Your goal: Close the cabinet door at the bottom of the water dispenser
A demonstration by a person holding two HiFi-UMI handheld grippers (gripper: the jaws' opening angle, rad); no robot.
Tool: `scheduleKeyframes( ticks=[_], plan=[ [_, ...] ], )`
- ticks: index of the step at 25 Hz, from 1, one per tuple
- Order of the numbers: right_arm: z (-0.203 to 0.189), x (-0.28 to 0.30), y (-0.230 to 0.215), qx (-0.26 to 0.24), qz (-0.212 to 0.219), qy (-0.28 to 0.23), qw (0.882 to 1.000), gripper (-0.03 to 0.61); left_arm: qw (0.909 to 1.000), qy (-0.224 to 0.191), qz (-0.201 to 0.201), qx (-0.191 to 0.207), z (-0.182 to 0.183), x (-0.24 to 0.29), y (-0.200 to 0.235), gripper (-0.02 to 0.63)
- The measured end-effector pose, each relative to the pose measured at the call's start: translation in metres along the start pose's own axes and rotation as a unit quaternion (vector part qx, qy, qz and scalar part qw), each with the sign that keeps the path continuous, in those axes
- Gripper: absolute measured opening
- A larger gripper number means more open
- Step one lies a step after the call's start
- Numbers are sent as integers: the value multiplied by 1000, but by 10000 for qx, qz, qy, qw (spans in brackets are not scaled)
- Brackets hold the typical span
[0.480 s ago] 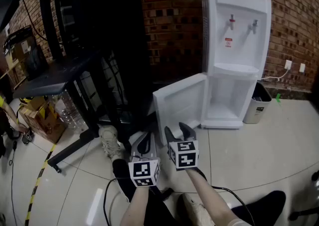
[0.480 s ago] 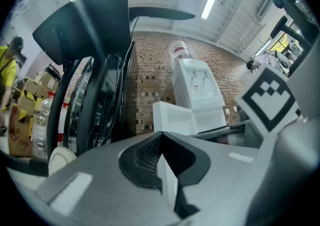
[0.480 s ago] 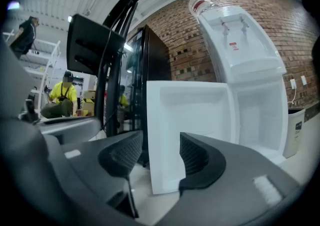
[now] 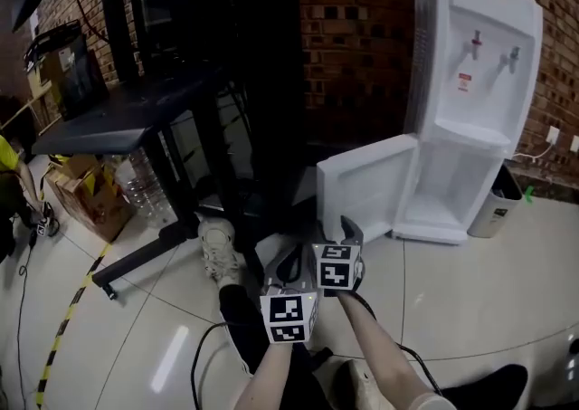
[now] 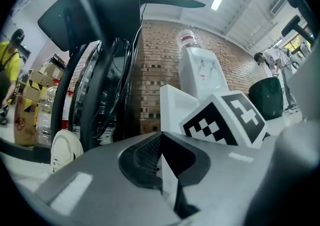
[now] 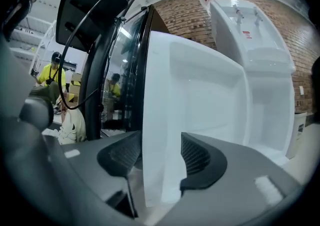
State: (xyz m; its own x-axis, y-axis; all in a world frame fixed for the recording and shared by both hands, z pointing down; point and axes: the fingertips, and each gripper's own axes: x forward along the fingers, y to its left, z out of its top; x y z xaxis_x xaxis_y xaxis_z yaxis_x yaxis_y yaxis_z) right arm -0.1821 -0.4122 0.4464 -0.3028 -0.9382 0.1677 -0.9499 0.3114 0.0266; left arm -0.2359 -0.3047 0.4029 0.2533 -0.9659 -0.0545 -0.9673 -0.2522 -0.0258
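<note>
The white water dispenser [image 4: 475,64] stands against the brick wall. Its bottom cabinet door [image 4: 371,186] is swung open to the left, showing its moulded inner face. My right gripper [image 4: 348,229] is at the door's free edge, low down. In the right gripper view the door's edge [image 6: 165,120] stands between the open jaws of that gripper [image 6: 160,157]; I see no squeeze on it. My left gripper [image 4: 289,265] hangs behind and left of the right one, shut and empty. In the left gripper view the door [image 5: 175,108] is ahead, beyond the right gripper's marker cube [image 5: 225,120].
A black desk frame [image 4: 136,119] with cables stands left of the door. A white shoe [image 4: 217,250] lies on the tiled floor near it. A small bin [image 4: 502,200] sits right of the dispenser. Cardboard boxes [image 4: 86,200] and striped floor tape [image 4: 63,327] are far left.
The right gripper has moved forward up to the door's free edge, ahead of the left gripper, which now trails behind it. The head view has shifted to the left.
</note>
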Motion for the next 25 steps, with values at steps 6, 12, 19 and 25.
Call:
scheduleKeyframes(
  ticks=[6, 12, 19, 25],
  plan=[
    [-1, 12, 0, -157, -97, 23, 9998, 236, 9999, -39, 87, -93, 1, 0, 4, 15],
    [-1, 2, 0, -345, -151, 52, 9993, 219, 10000, 67, -22, 50, -5, 4, 1, 15],
    [-7, -31, -5, -331, -107, 152, 9993, 204, 9994, 30, -228, -239, -6, 0, 0, 15],
    [-16, -69, -21, -269, -56, 328, 9991, 212, 9983, -96, -386, -419, 9, -11, -7, 15]
  ],
)
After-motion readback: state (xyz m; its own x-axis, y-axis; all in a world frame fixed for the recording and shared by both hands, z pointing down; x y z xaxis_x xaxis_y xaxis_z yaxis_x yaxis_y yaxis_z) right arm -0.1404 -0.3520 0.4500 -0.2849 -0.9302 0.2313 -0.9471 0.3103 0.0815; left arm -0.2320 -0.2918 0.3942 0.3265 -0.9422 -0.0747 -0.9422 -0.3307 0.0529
